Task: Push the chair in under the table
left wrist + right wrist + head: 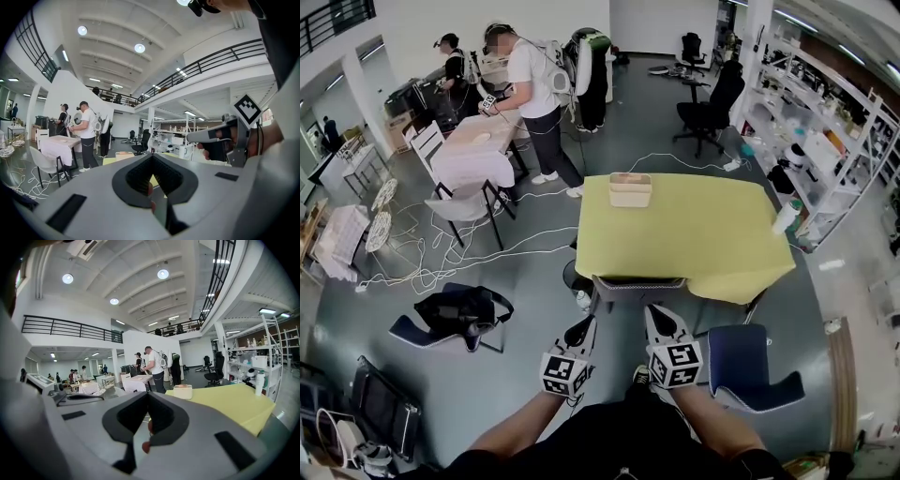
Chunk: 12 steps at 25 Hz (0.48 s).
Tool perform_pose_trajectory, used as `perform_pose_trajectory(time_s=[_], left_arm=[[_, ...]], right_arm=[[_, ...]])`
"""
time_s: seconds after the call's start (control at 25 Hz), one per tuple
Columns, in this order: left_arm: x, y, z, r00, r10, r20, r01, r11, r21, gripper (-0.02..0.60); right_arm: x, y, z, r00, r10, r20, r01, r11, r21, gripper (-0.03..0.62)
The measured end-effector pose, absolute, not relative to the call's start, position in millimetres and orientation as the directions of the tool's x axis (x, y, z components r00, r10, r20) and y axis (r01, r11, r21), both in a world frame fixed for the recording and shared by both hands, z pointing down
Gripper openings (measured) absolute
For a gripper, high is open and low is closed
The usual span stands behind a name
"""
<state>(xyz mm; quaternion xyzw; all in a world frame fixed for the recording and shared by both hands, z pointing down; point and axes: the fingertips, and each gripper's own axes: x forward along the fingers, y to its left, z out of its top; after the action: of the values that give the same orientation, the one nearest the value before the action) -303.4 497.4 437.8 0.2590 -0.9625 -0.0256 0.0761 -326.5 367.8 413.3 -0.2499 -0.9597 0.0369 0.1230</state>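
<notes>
Yr L gripper (586, 324) & R gripper (655, 313) are both fully closed w/ nothing between the jaws, tips just behind the grey chair (639, 285). Its back sits at the near edge of the yellow table (694, 225).

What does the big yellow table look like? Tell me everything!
The yellow table is a wide rectangle covered by a smooth yellow cloth that hangs over its edges and hides the legs. It stands level on the dark grey floor. A pale box sits on top near the far edge, and a white bottle stands at the right-hand edge. A grey chair is tucked against the near side, its back right at the cloth's edge.
</notes>
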Motion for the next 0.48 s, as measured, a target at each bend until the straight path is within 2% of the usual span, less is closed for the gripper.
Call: perform_pose_trajectory(time_s=[0.48], left_arm=[[-232.5,489.0,431.2,-0.838,-0.534,0.111,-0.524,0.845,0.102,0.009]], right_arm=[[-247.6,357.8,406.7,-0.866,0.449,0.221,0.433,0.893,-0.121,0.015]])
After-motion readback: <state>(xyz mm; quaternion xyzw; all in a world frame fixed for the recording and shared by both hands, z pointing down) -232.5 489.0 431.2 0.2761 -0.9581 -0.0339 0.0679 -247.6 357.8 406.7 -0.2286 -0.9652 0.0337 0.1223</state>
